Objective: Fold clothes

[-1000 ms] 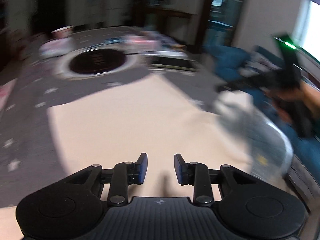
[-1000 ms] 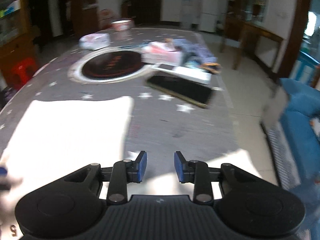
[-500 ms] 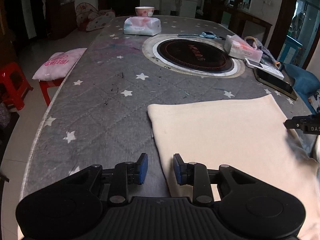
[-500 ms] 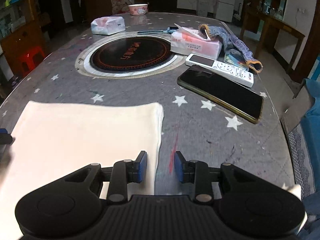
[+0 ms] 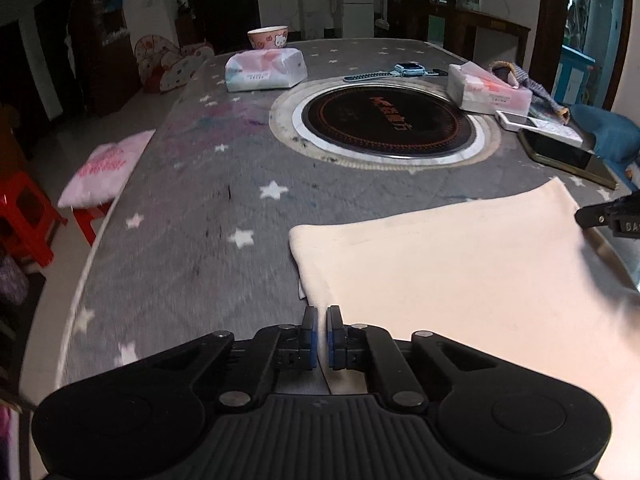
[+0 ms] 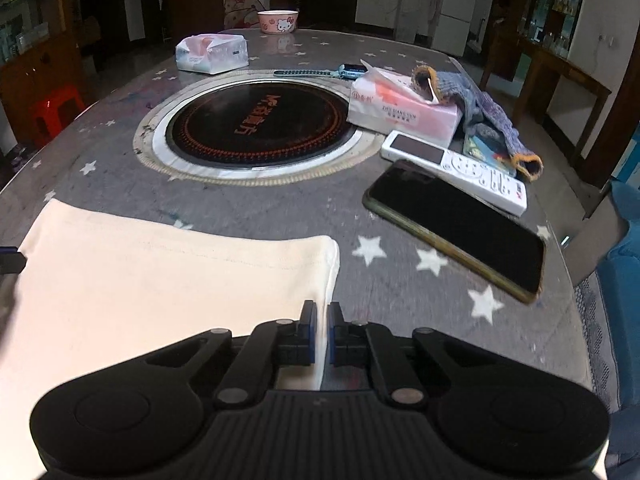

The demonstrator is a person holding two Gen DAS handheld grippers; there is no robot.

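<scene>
Holding a cream garment (image 5: pixel 460 272) by its two side edges, we see it lying flat on the near part of a grey, star-printed desk (image 5: pixel 192 208); the left tongs (image 5: pixel 319 334) are pressed nearly together on the cloth's left edge, and the right tongs (image 6: pixel 319 334) are pressed nearly together on its right edge, a thin strip of fabric showing between each pair of blue pads.

We judge the cloth light, soft and limp; it will sag and drape between the two holds, and thin fabric could slip out of a shallow pinch; the side hems near the front corners, where the tongs sit now, look like sound places to hold, since the edge there seems to be doubled layers.

The far edge of the garment runs straight across the desk, with bare grey surface between it and the round black cooktop (image 6: pixel 260 128) set in the middle; that strip gives room to carry the near edge forward for a fold.

To the right the room is tighter; a dark phone (image 6: pixel 456 228) lies near the cloth's right far corner, with a white remote (image 6: pixel 452 170) and a tissue box (image 6: pixel 400 110) just beyond; a dragged corner might catch them.

To the left the desk is bare to its rim; farther off stand a tissue pack (image 5: pixel 264 69) and a pink bowl (image 5: pixel 268 37).
</scene>
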